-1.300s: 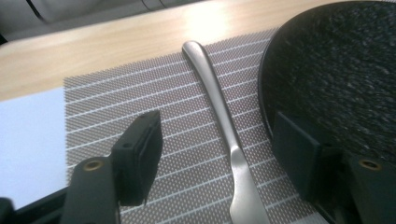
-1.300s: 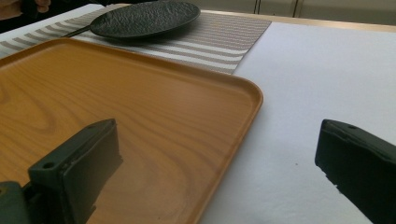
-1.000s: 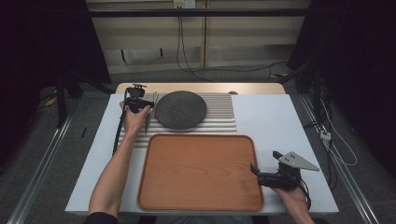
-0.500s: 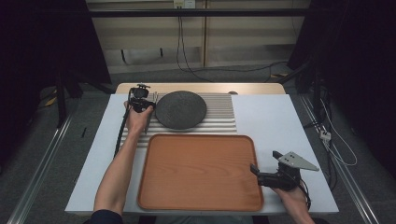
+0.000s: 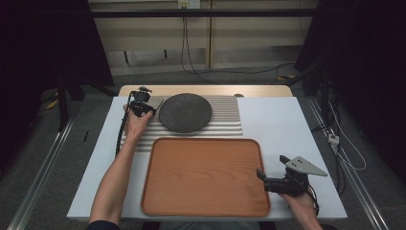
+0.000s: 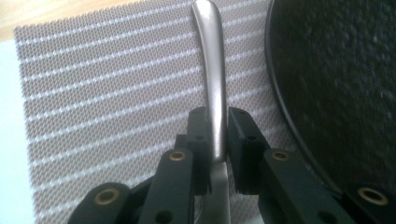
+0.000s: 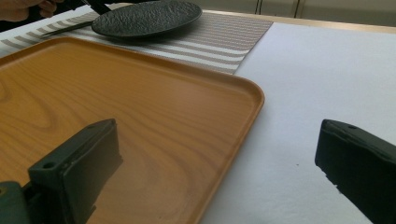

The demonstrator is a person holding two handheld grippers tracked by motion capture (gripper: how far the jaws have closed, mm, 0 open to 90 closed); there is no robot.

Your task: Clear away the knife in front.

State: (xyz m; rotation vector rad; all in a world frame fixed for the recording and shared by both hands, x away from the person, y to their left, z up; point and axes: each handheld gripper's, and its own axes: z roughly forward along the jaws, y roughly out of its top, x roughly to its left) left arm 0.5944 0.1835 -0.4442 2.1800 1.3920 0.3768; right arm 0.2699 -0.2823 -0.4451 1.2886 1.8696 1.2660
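1. Item: metal utensil handle (image 6: pixel 212 74). We see a slim, brushed silver handle lying flat on the striped mat (image 6: pixel 102 93), just beside the left rim of the dark plate (image 6: pixel 336 84) and apart from it. Its working end is hidden under the gripper, so we cannot tell spoon, fork or knife.

2. Handling, as we judge it: stiff, light, smooth and likely slippery. It lies low against the mat, so little edge is offered. We would take hold across the narrow waist of the handle, where the sides run nearly parallel, and keep the grip square so it does not swivel.

3. Left gripper (image 6: pixel 215 135): clamped on the handle. Its jaws have just been closing, and both pads now press the metal from either side. In the high view we place this gripper (image 5: pixel 141 106) at the plate's (image 5: pixel 185 112) left edge.

4. Plate: round, matt black, rough-textured, resting on the mat.

5. Mat (image 5: pixel 225 120): grey weave with pale stripes, under the plate and reaching out past it on both sides.

6. Wooden tray (image 5: pixel 206 177): rounded corners, bare, lying nearer the person than the plate and touching the mat's near edge.

7. Right gripper (image 7: pixel 215 172): jaws wide apart, holding nothing, straddling the tray's (image 7: pixel 140 121) right rim, well apart from the plate.

8. Tabletop (image 5: pixel 287 129): white, carrying all the above.
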